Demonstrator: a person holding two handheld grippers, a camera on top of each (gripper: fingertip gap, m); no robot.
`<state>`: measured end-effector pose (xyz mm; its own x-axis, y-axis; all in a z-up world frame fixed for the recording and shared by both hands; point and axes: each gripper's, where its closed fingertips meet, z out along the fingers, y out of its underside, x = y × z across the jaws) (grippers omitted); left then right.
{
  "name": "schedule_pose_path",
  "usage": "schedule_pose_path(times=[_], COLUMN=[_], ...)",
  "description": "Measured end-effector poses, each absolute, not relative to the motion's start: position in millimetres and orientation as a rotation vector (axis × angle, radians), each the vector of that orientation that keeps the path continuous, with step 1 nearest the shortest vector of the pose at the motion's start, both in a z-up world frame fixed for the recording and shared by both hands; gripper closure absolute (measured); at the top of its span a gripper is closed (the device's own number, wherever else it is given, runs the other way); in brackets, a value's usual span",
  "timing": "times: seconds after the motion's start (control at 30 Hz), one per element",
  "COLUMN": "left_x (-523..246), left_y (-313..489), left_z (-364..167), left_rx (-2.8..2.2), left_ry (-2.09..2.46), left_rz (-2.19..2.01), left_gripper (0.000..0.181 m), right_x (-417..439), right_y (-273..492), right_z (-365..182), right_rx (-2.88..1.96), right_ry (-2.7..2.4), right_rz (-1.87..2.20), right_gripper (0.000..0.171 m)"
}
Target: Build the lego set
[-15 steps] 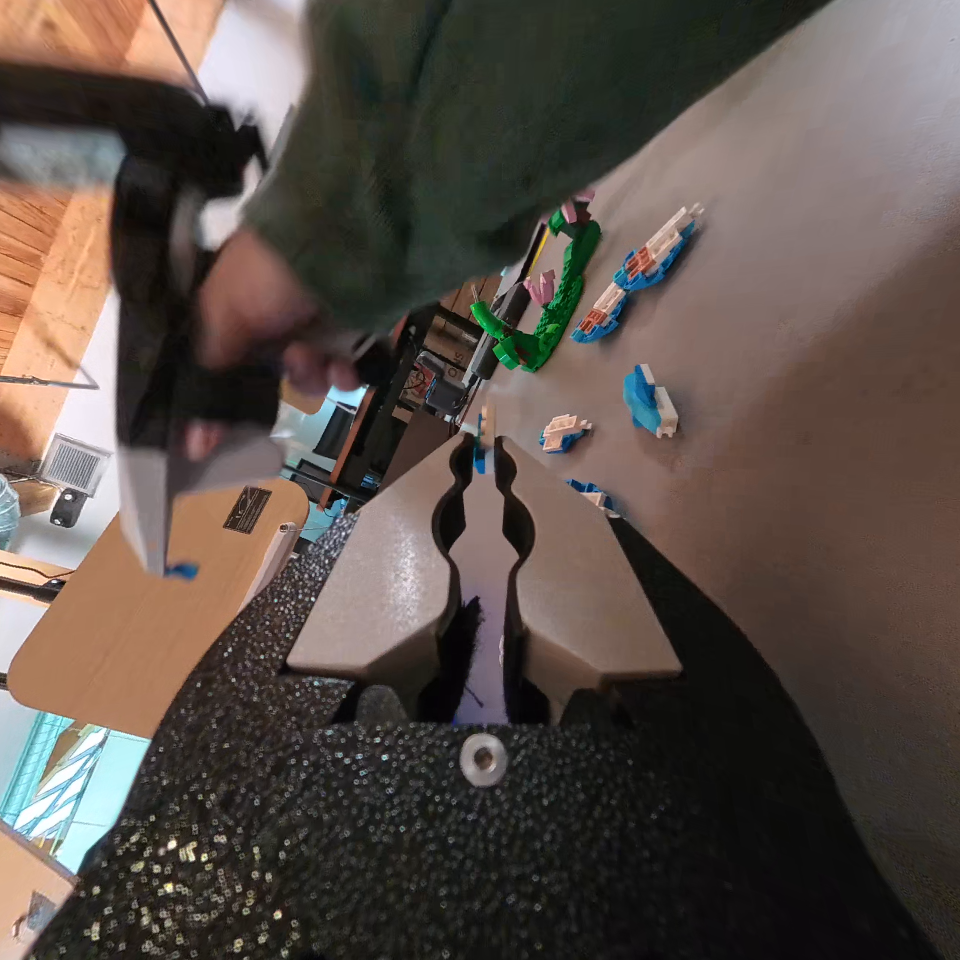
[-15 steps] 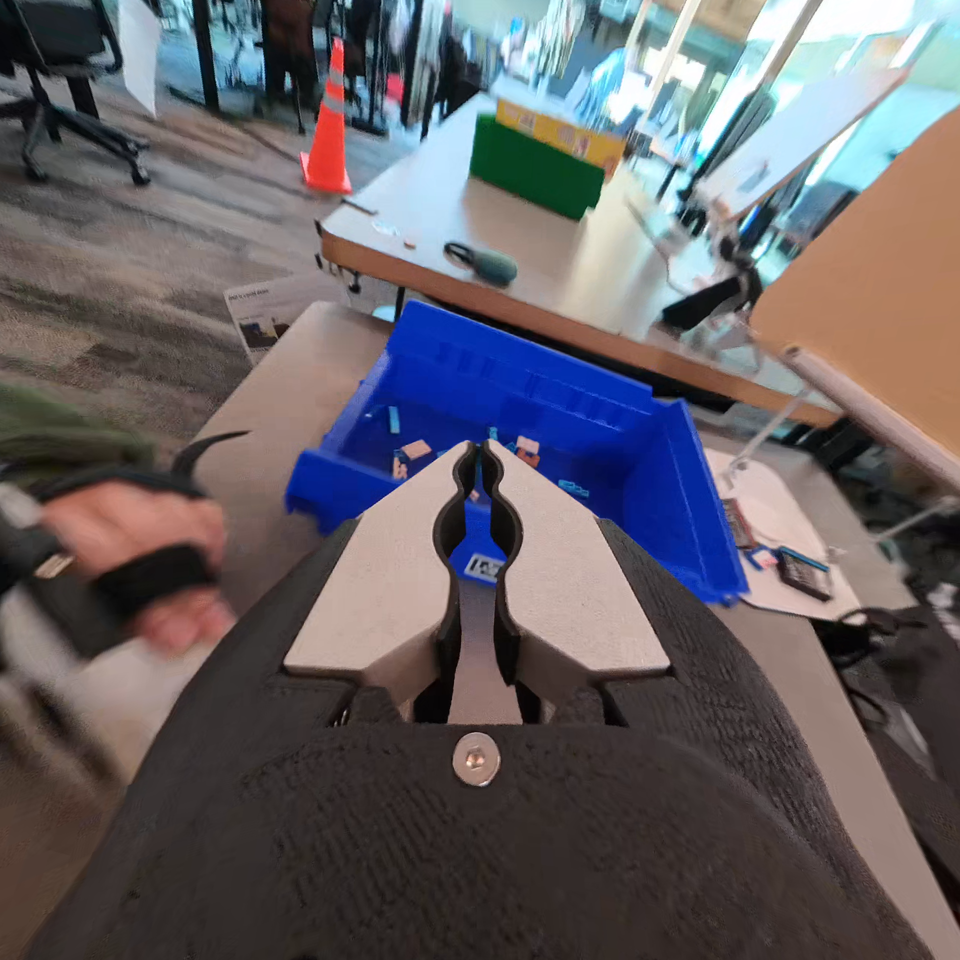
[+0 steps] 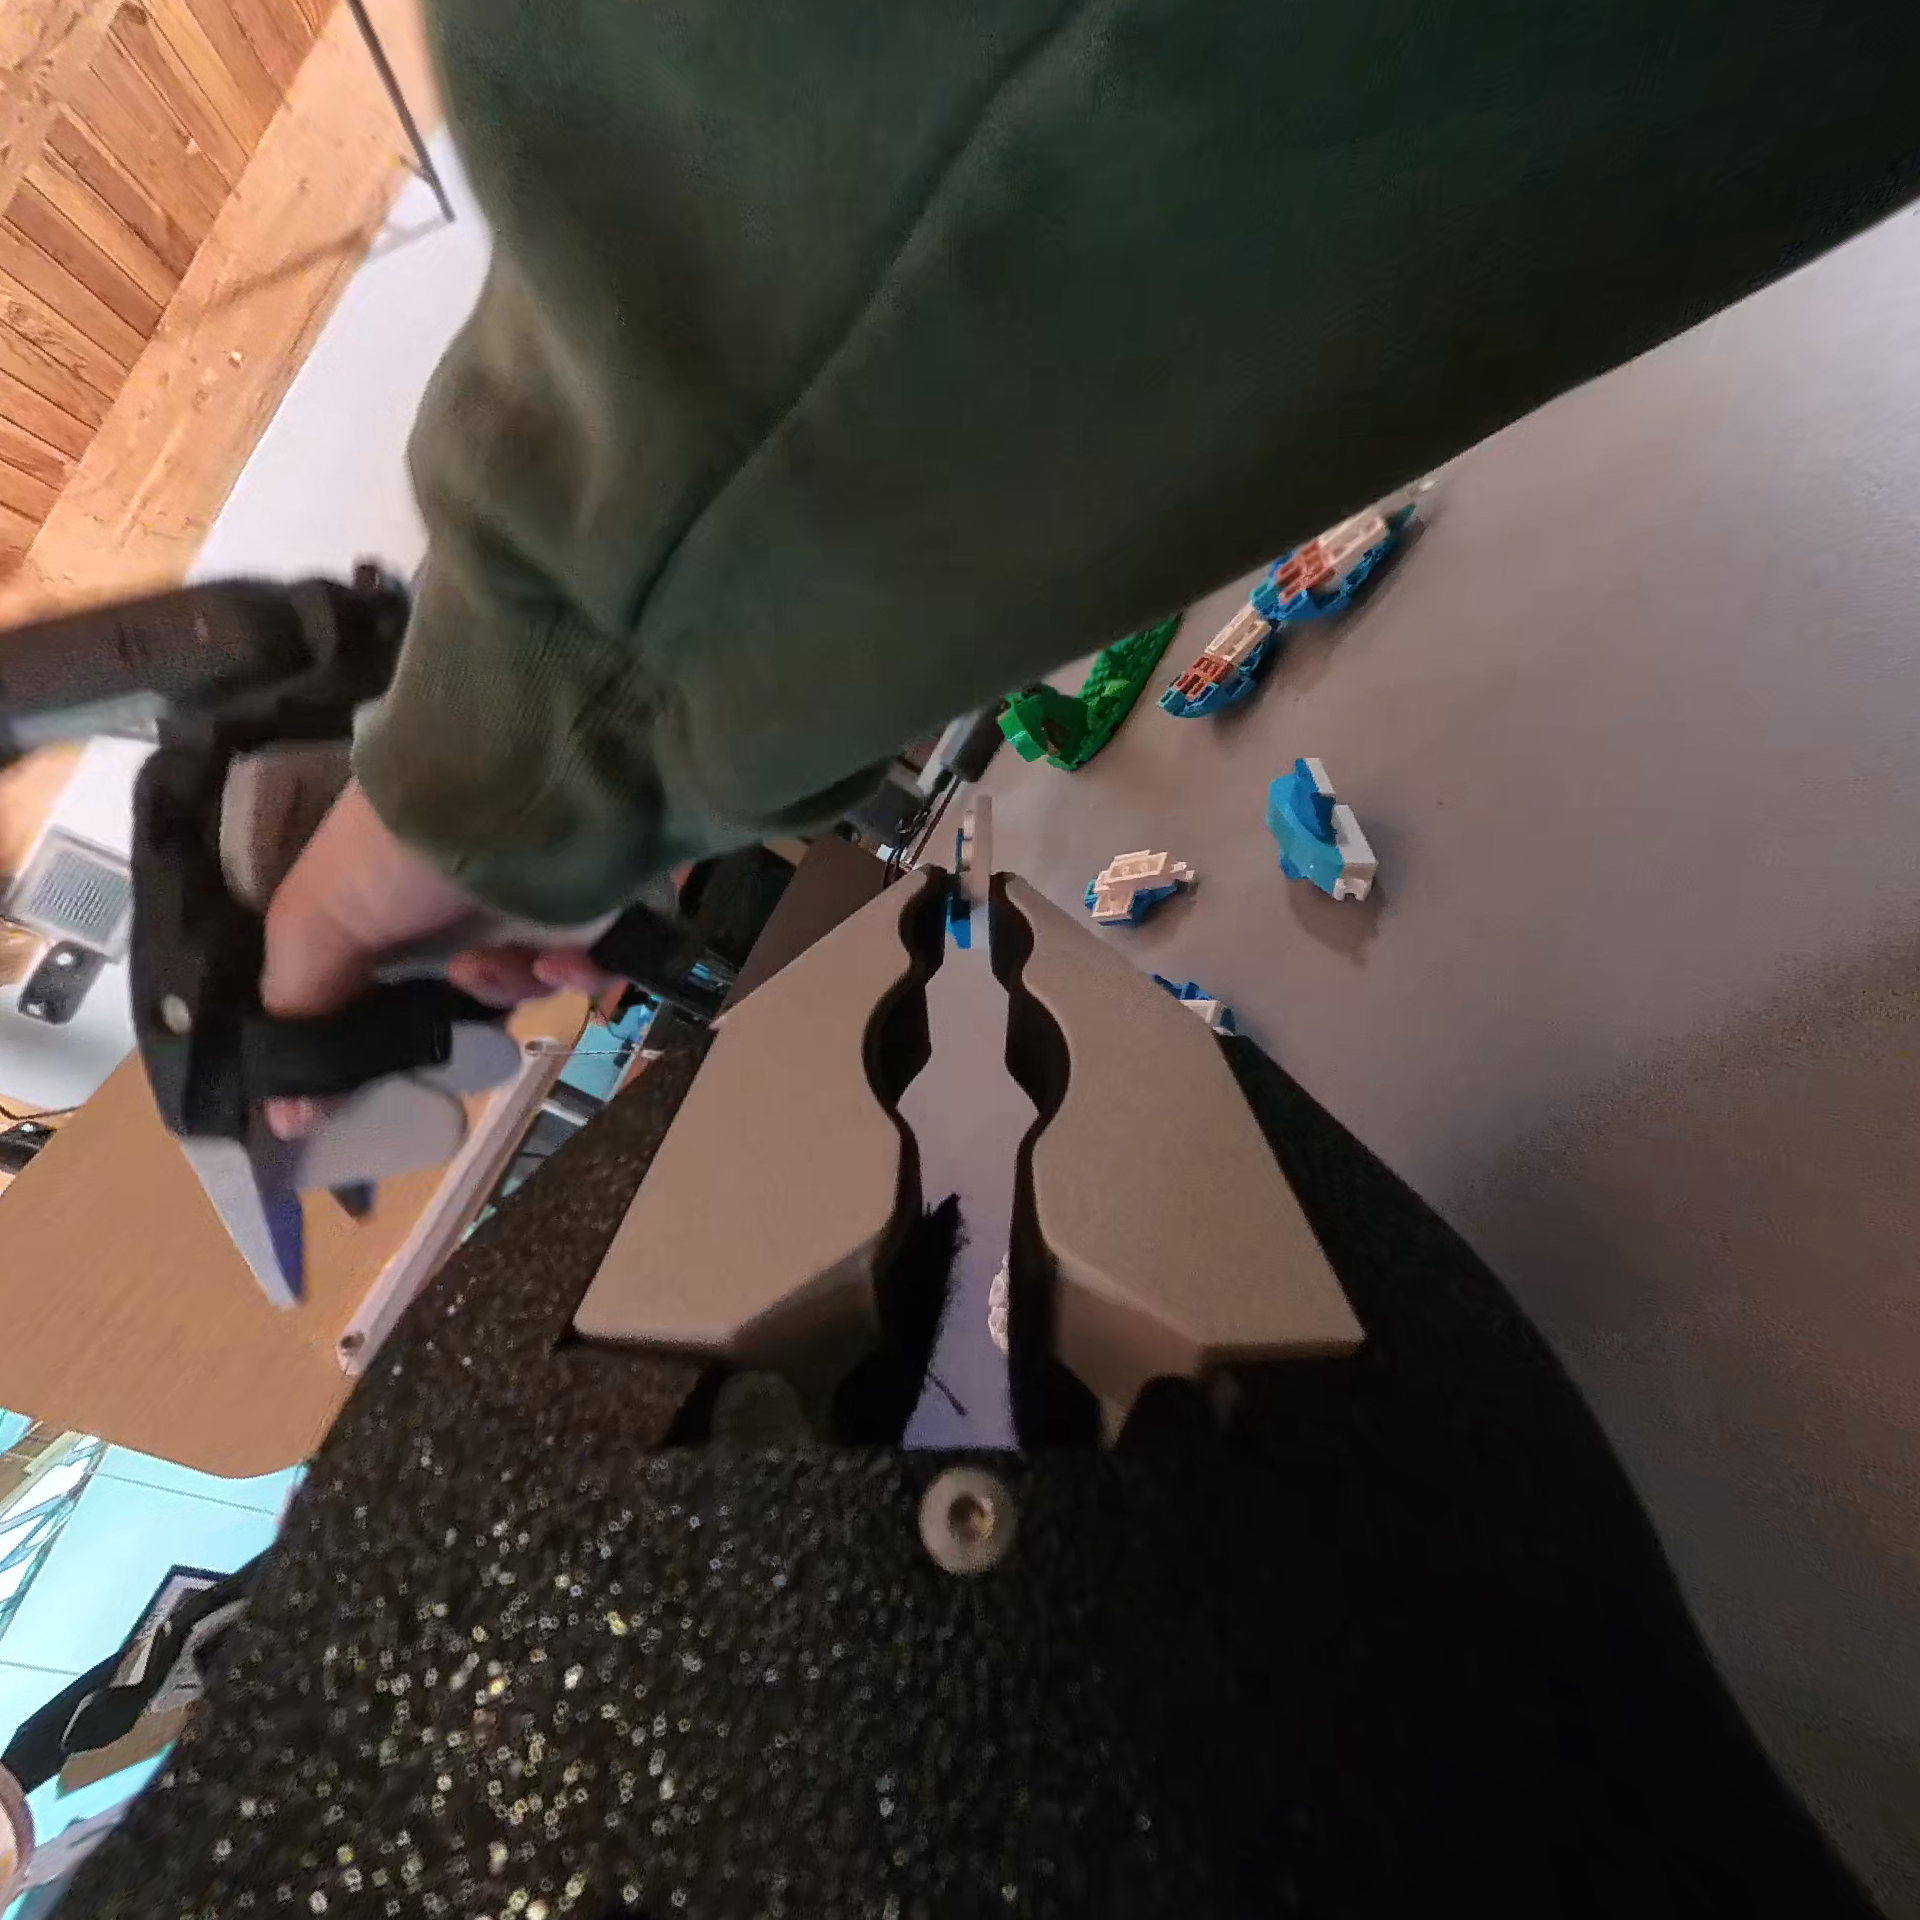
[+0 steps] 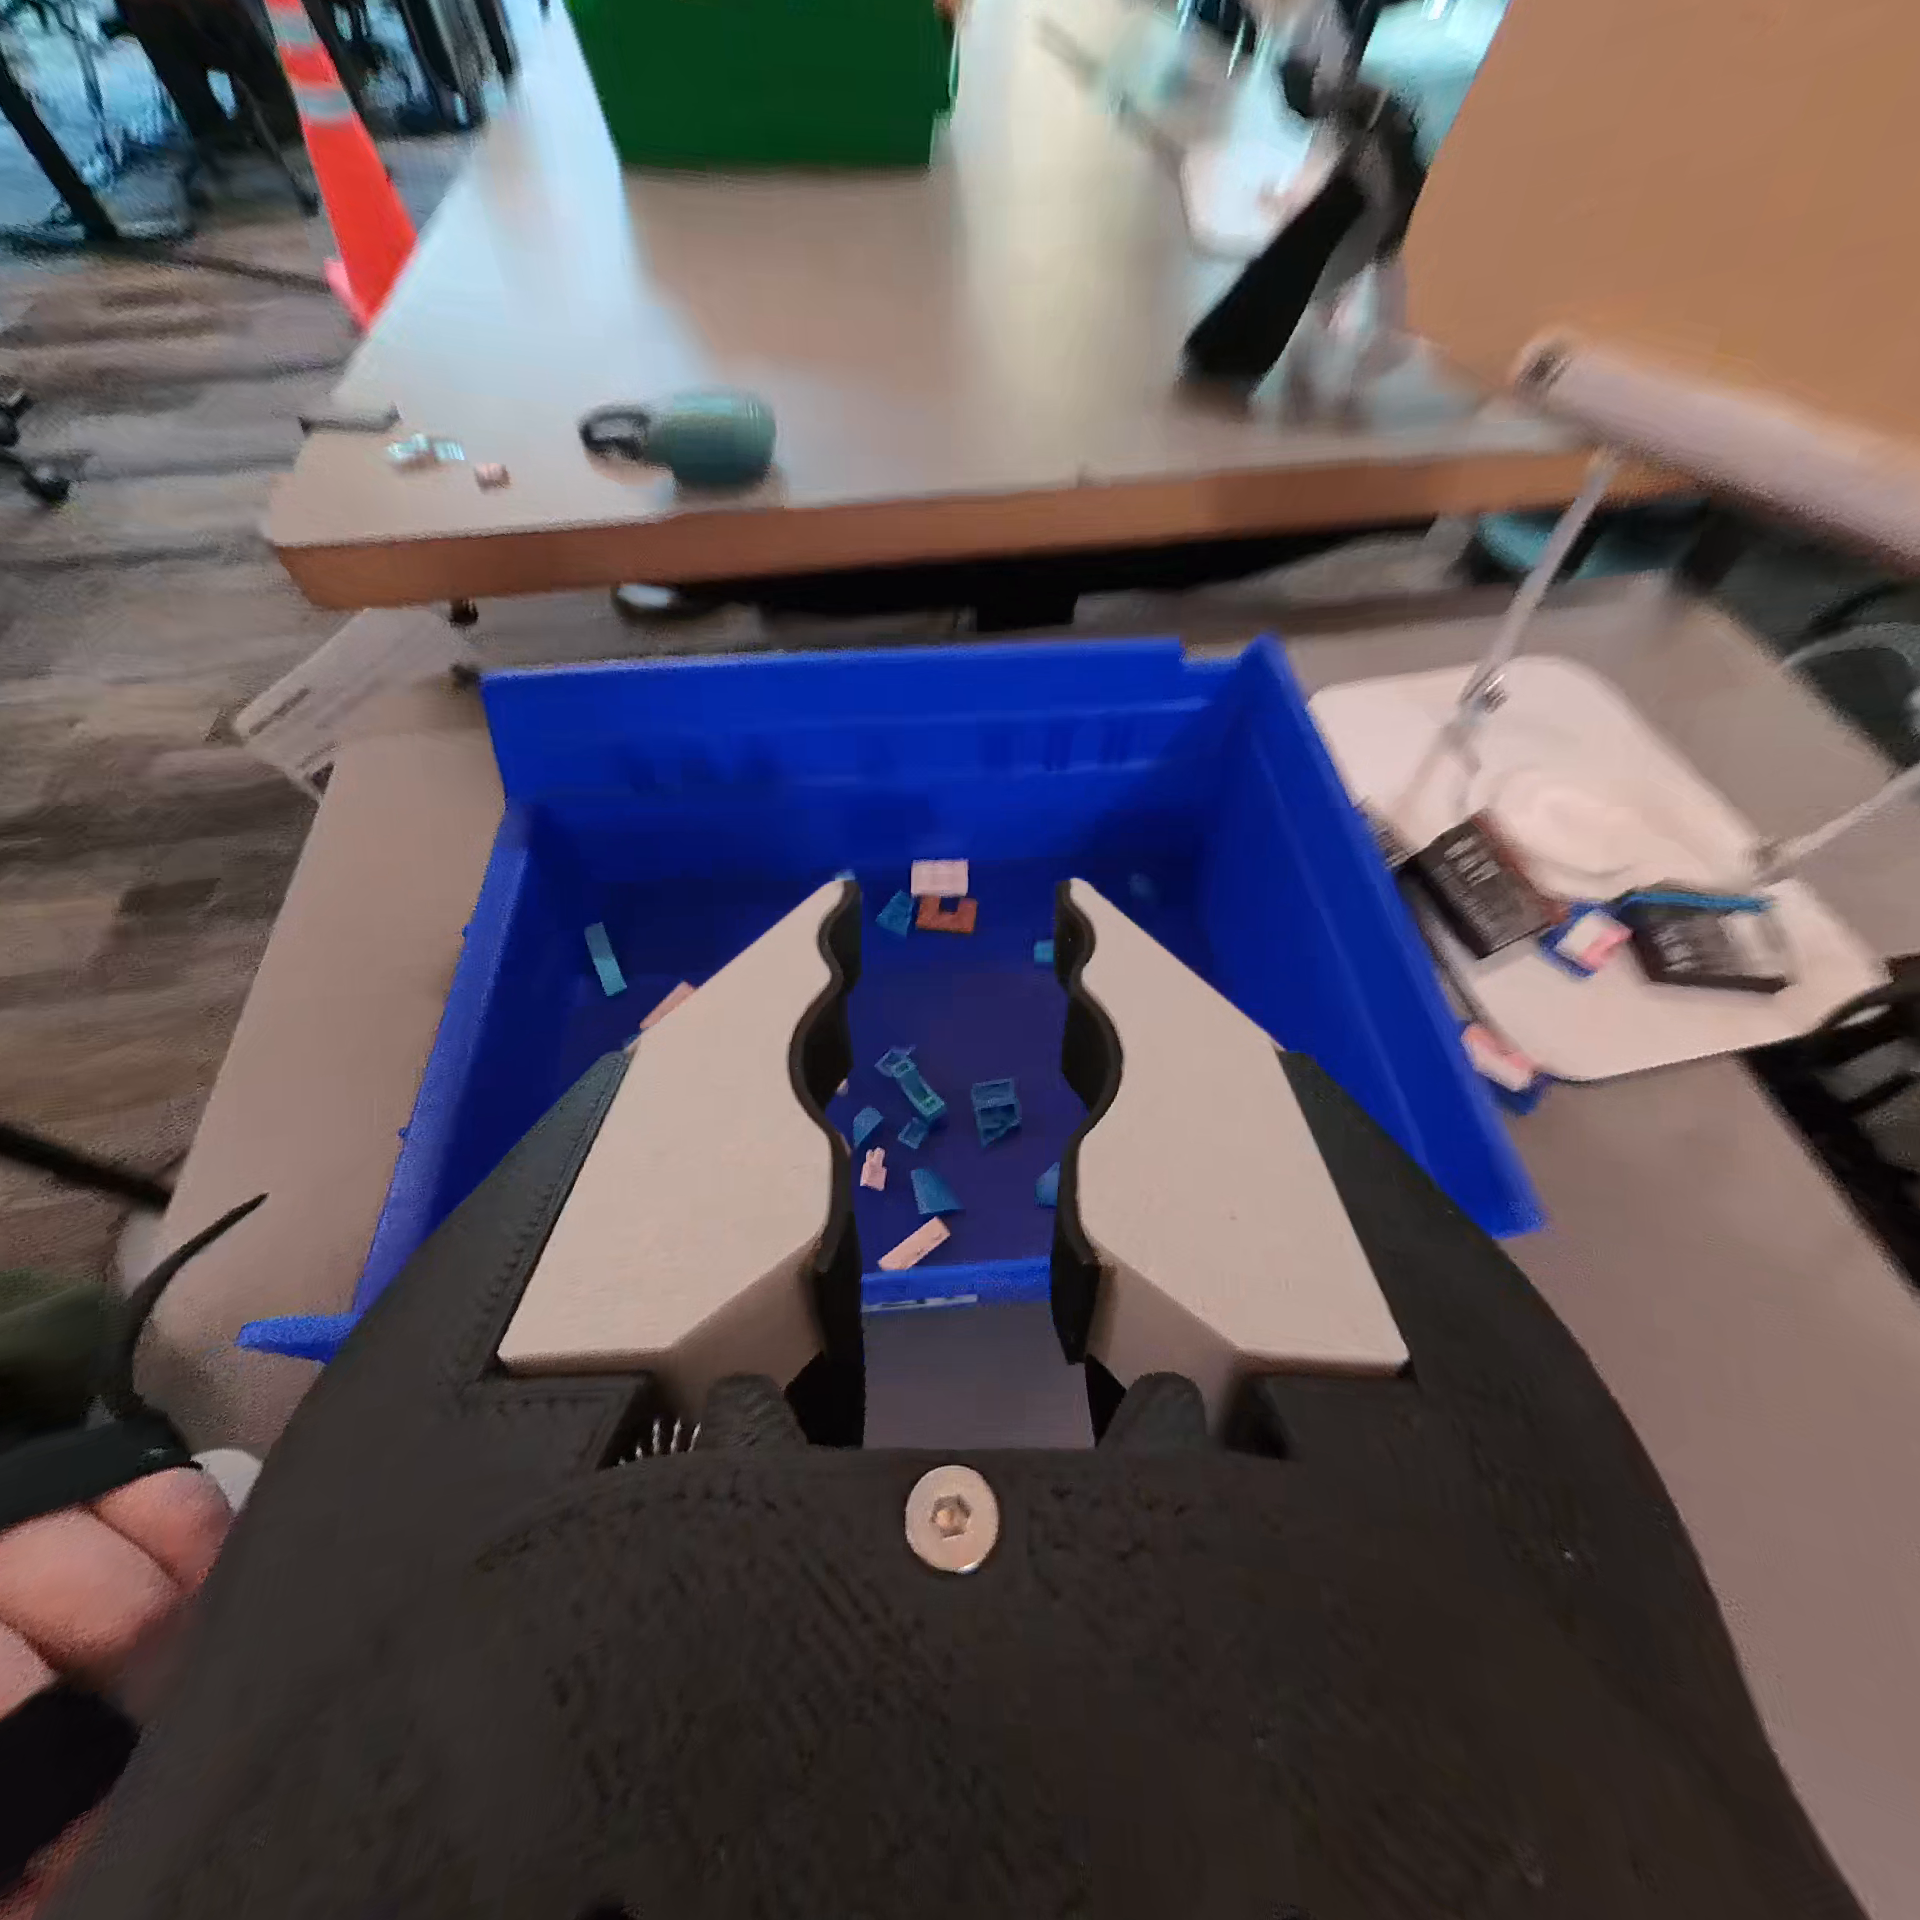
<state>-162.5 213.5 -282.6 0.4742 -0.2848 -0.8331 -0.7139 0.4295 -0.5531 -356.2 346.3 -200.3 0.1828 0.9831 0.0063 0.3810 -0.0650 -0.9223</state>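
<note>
My left gripper (image 3: 966,885) is shut on a small blue and white brick piece (image 3: 968,878) and holds it above the grey table (image 3: 1621,935). My right gripper (image 4: 956,904) is open and empty, just above a blue bin (image 4: 1288,831) whose floor holds several small loose bricks (image 4: 914,1101). In the left wrist view a person's hand holds the right gripper (image 3: 260,1226) at the left, under a green sleeve (image 3: 935,364). Small blue, white and red brick builds (image 3: 1320,821) and a green one (image 3: 1101,691) lie on the table beyond the left gripper.
Right of the bin lies a white board (image 4: 1558,904) with dark cards and a thin metal stand. Behind the bin is another table (image 4: 935,343) with a teal object and a green box. An orange cone (image 4: 348,197) stands on the carpet.
My right gripper has opened and moved forward over the blue bin. My left gripper still holds its piece, and the view has shifted so the sleeve covers more of it.
</note>
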Motion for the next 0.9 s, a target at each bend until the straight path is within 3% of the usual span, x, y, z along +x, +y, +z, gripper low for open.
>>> schedule_pose_path(times=[0.03, 0.23, 0.5, 0.73, 0.9], left_x=[-163.2, -162.3, -157.3, -162.1, -182.9], left_y=[213.8, 214.6, 210.8, 216.9, 216.1], left_z=[-282.0, -281.9, -285.8, -286.2, -262.3], left_rx=[-1.146, -1.15, -1.13, -1.164, -1.258], left_ry=[1.087, 1.084, 1.128, 1.104, 0.822], left_rz=[0.342, 0.32, 0.337, 0.39, 0.302], left_gripper=[0.177, 0.177, 0.177, 0.177, 0.177], right_x=[-344.1, -217.0, -78.7, -89.6, -110.3], right_y=[342.2, 306.3, 281.0, 273.0, 261.6], right_z=[-185.3, -128.7, -194.8, -200.5, -207.7], right_rx=[-1.52, -1.078, -0.994, -1.012, -0.971], right_ry=[-1.289, -0.94, -0.596, -0.618, -0.735], right_rz=[0.87, 0.607, 0.296, 0.43, 0.414], right_gripper=[0.136, 0.138, 0.14, 0.122, 0.12])
